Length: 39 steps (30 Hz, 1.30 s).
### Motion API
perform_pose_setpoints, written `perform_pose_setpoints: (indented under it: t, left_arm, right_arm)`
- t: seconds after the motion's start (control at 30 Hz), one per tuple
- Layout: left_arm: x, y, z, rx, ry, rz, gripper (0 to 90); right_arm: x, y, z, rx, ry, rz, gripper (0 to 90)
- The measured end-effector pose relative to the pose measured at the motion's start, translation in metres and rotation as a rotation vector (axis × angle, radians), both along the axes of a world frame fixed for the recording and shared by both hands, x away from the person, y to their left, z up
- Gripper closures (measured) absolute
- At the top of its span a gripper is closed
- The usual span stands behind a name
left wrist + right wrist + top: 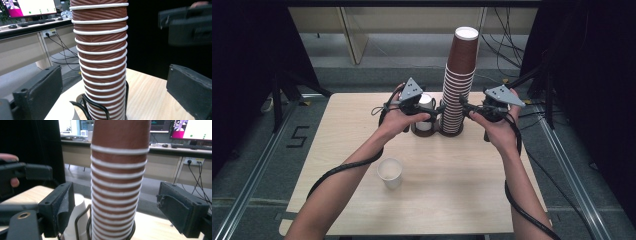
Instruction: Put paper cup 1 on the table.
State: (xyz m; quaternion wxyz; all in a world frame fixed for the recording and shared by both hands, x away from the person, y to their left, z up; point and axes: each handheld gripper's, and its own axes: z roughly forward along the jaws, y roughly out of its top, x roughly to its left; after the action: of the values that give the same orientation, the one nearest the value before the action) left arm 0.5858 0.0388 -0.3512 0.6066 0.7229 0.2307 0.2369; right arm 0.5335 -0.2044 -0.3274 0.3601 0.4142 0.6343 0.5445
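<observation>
A tall stack of brown ribbed paper cups (458,85) with white rims stands in a black wire holder (438,133) at the table's far middle. My left gripper (440,108) reaches the stack's lower part from the left and my right gripper (464,107) from the right. In the left gripper view the stack (101,60) rises between the wide-apart jaws of the left gripper (113,93), with a gap on both sides. The right gripper (120,208) likewise straddles the stack (116,185) without touching it. Both are open.
A white cup (425,102) sits in the holder's left ring, behind my left hand. Another white cup (390,173) stands alone on the wooden table (472,185), nearer the front. Cables and metal rails lie on the floor around the table.
</observation>
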Motion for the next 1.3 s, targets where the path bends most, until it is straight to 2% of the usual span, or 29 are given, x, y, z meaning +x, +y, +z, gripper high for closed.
perform_pose_setpoints:
  t: [0.07, 0.3, 0.33, 0.5, 0.6, 0.8, 0.97, 1.17, 1.3]
  left_arm:
    - [0.004, -0.006, 0.003, 0.001, -0.006, 0.001, 0.3]
    - [0.019, -0.023, 0.022, 0.001, -0.030, 0.002, 0.5]
    - [0.021, -0.025, 0.025, -0.003, -0.029, -0.002, 0.5]
    - [0.030, -0.035, 0.027, 0.016, -0.027, 0.000, 0.5]
    - [0.036, -0.039, 0.027, -0.017, -0.002, -0.001, 0.6]
    - [0.043, -0.046, 0.027, -0.035, 0.002, -0.003, 0.7]
    - [0.051, -0.047, 0.029, -0.031, 0.012, -0.002, 0.6]
    - [0.062, -0.048, 0.032, -0.042, 0.034, 0.006, 0.6]
    - [0.064, -0.050, 0.034, -0.046, 0.037, 0.002, 0.6]
  right_arm:
    - [0.004, 0.000, 0.007, 0.017, 0.002, 0.002, 15.0]
    - [0.023, 0.002, 0.038, 0.007, -0.015, 0.009, 14.0]
    - [0.025, 0.004, 0.041, 0.021, -0.009, 0.014, 13.4]
    - [0.039, 0.008, 0.057, -0.005, 0.009, 0.031, 12.0]
    - [0.045, 0.009, 0.062, -0.012, 0.021, 0.036, 11.6]
    - [0.056, 0.009, 0.071, 0.005, 0.027, 0.031, 11.6]
    - [0.062, 0.012, 0.076, -0.032, 0.031, 0.040, 11.3]
    - [0.070, 0.016, 0.078, -0.027, 0.032, 0.044, 11.2]
    - [0.072, 0.017, 0.081, -0.026, 0.036, 0.041, 11.2]
